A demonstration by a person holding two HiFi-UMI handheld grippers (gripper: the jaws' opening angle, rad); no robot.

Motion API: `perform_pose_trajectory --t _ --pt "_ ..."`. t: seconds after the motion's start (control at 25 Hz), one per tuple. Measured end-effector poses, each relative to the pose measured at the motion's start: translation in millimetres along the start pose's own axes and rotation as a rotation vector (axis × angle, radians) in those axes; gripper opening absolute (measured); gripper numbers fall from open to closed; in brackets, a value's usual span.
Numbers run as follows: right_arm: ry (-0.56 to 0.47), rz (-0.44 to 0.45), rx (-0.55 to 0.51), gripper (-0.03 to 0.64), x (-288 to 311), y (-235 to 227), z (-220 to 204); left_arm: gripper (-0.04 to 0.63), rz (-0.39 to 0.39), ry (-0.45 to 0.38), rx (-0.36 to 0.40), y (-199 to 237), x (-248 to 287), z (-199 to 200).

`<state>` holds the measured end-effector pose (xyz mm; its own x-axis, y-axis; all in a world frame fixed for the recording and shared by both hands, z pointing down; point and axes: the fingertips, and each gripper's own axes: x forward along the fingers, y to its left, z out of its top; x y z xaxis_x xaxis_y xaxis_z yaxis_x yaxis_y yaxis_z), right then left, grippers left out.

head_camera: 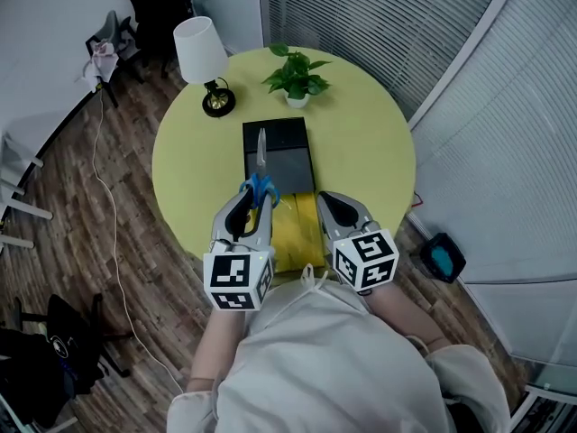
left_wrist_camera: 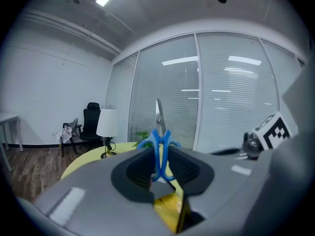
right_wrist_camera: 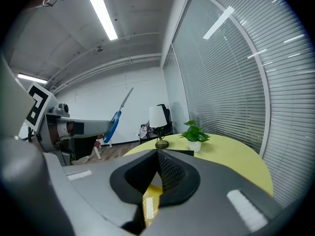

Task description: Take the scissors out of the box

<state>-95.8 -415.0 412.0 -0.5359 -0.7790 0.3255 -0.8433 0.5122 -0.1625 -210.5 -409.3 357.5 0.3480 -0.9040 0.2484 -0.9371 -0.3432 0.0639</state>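
Note:
The scissors (head_camera: 261,165) have blue handles and silver blades. My left gripper (head_camera: 255,197) is shut on the handles and holds them in the air above the table, blades pointing away from me. In the left gripper view the scissors (left_wrist_camera: 159,132) stand upright between the pads of the left gripper (left_wrist_camera: 160,167). Below them on the table lies the dark grey box (head_camera: 279,156), with a yellow part (head_camera: 297,228) at its near end. My right gripper (head_camera: 326,200) hovers beside the left one, shut, with nothing in it (right_wrist_camera: 157,173). In the right gripper view the scissors (right_wrist_camera: 118,113) show at the left.
The round yellow-green table (head_camera: 361,152) carries a white lamp (head_camera: 203,57) at the back left and a small potted plant (head_camera: 296,78) at the back. A cable (head_camera: 113,215) runs over the wooden floor at the left. A glass wall with blinds (head_camera: 469,88) is on the right.

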Motion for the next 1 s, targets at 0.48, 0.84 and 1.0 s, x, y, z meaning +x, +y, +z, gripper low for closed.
perform_pose_trajectory --t 0.48,0.84,1.0 --pt "0.021 -0.012 -0.007 -0.002 6.1 -2.6 -6.1 0.092 0.011 0.027 -0.018 5.8 7.4 -12.4" --pt "0.022 -0.019 -0.008 -0.002 8.2 -6.5 -8.9 0.092 -0.008 0.06 -0.031 -0.1 14.7 -22.6" --pt "0.037 -0.007 -0.01 -0.002 11.6 -6.5 -12.6 0.092 -0.009 0.073 -0.038 0.7 18.0 -26.9"
